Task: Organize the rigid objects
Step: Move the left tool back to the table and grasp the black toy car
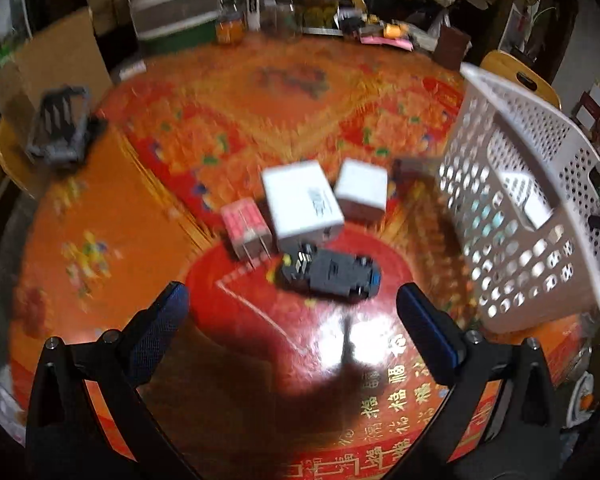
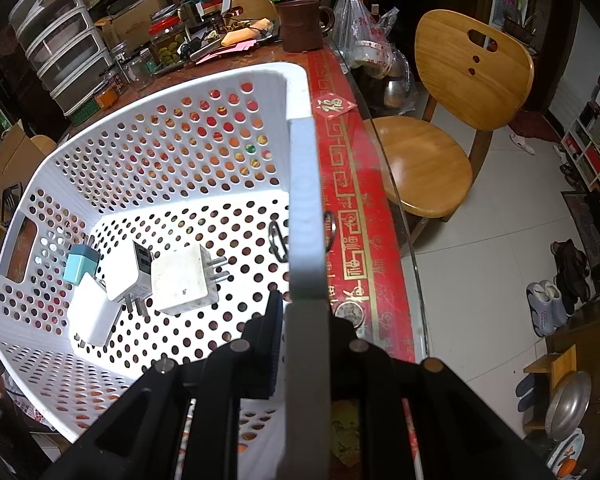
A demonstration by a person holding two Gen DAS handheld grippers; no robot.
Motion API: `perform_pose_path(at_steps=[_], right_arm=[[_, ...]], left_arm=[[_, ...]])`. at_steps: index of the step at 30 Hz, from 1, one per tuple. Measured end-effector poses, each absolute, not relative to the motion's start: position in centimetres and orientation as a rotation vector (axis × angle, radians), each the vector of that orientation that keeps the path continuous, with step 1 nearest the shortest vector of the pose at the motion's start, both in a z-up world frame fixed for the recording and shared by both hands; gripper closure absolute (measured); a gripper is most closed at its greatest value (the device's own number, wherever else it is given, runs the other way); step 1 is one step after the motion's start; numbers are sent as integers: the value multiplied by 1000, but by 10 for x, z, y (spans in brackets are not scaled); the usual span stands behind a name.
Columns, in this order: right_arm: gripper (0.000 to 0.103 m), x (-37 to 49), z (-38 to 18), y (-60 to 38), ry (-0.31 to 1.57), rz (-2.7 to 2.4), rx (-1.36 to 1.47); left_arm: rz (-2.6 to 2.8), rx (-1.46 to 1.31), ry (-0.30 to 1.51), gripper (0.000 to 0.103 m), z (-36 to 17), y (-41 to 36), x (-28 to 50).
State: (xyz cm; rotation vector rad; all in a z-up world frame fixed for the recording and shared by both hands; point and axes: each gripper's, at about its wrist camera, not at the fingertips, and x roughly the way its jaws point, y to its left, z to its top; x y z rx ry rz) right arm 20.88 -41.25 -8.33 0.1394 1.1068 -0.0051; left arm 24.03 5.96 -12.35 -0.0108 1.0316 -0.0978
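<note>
looking down your left wrist, the left gripper (image 1: 292, 312) gapes wide and empty; the black toy car (image 1: 327, 276) lies just ahead at twelve o'clock, its long axis crosswise, three to nine. on your right wrist, the right gripper (image 2: 306, 320) is clamped on the basket (image 2: 306, 200) rim, chargers (image 2: 186, 280) at ten o'clock.

Gold 福 characters on the red cloth (image 1: 384, 396) over the bench; one 福 on a red diamond sticker (image 2: 334, 107).

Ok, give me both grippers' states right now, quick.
Left gripper: open, empty, above the black adapter.
Right gripper: shut on the white basket's rim.
</note>
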Motion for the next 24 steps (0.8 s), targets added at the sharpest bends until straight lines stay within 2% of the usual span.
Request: perform_pose_path(at_steps=[8,13,16,19,21,24], right_arm=[[89,209,-83,-413,1104,-3,143],[89,209,-84,-414,1104,-3,142],[89,209,-84,-414,1104,-2,143],[89,209,-84,-414,1103,1,143],[89,209,-84,-414,1103,1,141],[89,209,-84,-413,1103,3,141]], left_arm=[[-143,30,1045,1,-154,23,244],[-130,-8,1062,3,-162,25,259],[-123,-11,1070,11,-166,27,263],[-109,20,1063,23,-164,25,261],[-116,23,1056,38,-161,24,259],[-126,16,1049,39,-160,26,258]])
